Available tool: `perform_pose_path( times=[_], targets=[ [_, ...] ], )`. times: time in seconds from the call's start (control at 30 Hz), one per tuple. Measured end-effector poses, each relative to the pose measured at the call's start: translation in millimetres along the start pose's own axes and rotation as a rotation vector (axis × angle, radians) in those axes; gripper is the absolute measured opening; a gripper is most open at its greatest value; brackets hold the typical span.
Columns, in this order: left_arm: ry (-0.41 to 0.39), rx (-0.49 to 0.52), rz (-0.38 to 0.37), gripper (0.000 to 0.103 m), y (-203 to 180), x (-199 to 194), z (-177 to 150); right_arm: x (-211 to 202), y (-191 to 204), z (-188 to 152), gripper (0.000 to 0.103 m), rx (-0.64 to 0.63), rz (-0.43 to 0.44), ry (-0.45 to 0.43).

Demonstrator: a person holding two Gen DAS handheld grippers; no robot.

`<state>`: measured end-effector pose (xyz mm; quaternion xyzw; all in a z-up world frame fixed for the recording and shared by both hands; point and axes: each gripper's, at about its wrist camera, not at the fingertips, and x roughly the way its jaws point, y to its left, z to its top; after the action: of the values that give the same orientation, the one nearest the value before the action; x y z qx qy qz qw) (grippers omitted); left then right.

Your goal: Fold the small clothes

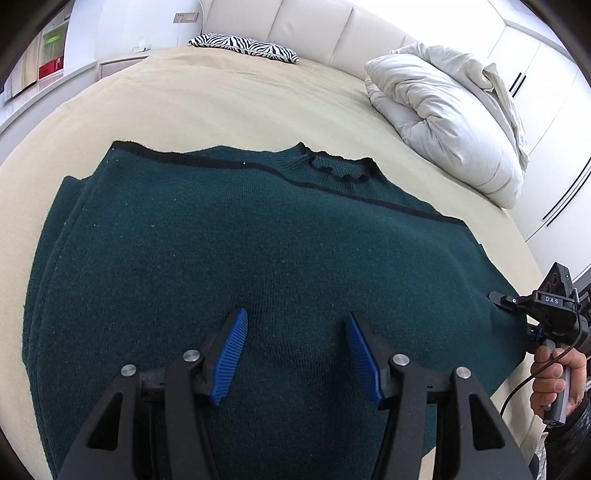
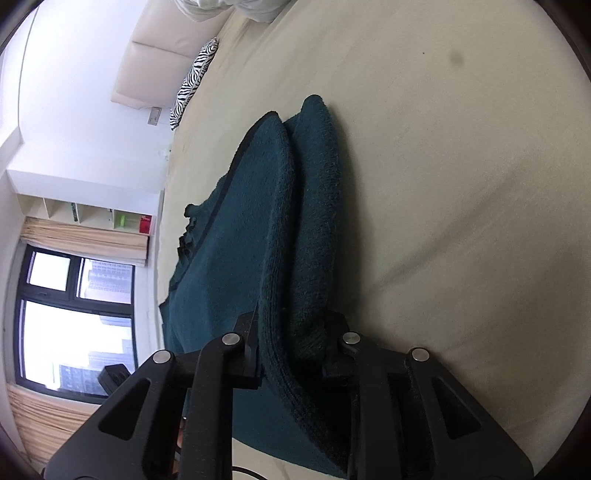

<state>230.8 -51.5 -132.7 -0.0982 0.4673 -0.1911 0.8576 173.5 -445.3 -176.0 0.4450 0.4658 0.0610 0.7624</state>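
Observation:
A dark green knit sweater (image 1: pixel 258 229) with black trim lies folded flat on the beige bed (image 1: pixel 221 107), collar toward the far side. My left gripper (image 1: pixel 297 314) stands open low over its near middle, with only flat fabric between the blue pads (image 1: pixel 229 354). At the sweater's right edge a hand (image 1: pixel 554 373) holds my right gripper (image 1: pixel 496 297). In the right wrist view that gripper (image 2: pixel 291 321) is shut on the thick folded side edge of the sweater (image 2: pixel 236 229), which fills the gap between the black fingers (image 2: pixel 247 332) and hides the pads.
A bunched white duvet (image 1: pixel 450 122) lies at the far right of the bed and a zebra-print pillow (image 1: pixel 243 46) by the padded headboard (image 1: pixel 314 26). White wardrobe doors (image 1: pixel 546 92) stand to the right. A window (image 2: pixel 74 325) and shelves (image 2: pixel 92 218) are beyond the bed.

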Motion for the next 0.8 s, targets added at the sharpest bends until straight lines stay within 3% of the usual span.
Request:
perform_pose_path(
  times=[0.3, 0.43, 0.57, 0.67, 0.73, 0.8],
  targets=[
    [-0.004, -0.004, -0.028, 0.058, 5.6, -3.2, -1.8, -1.7, 3.7, -3.9, 0.018, 0.02, -0.052, -0.024],
    [-0.007, -0.006, -0.041, 0.058, 7.4, -3.7, -2.3, -2.1, 14.1, -4.7, 0.016, -0.022, -0.126, -0.033],
    [-0.009, -0.018, -0.072, 0.058, 12.4, -5.1, -2.0, -1.0, 43.1, -10.2, 0.013, -0.133, -0.271, -0.068],
    [-0.024, -0.069, -0.149, 0.057, 24.9, -13.3, -0.8, 1.3, 74.8, -16.5, 0.012, -0.22, -0.353, -0.1],
    [-0.026, -0.137, -0.19, 0.046, 40.7, -20.5, -1.2, 5.4, 103.0, -22.2, 0.012, -0.286, -0.397, -0.121],
    [-0.049, -0.213, -0.224, 0.044, 61.6, -32.7, -2.0, 12.9, 139.1, -31.5, 0.012, -0.372, -0.441, -0.141]
  ],
)
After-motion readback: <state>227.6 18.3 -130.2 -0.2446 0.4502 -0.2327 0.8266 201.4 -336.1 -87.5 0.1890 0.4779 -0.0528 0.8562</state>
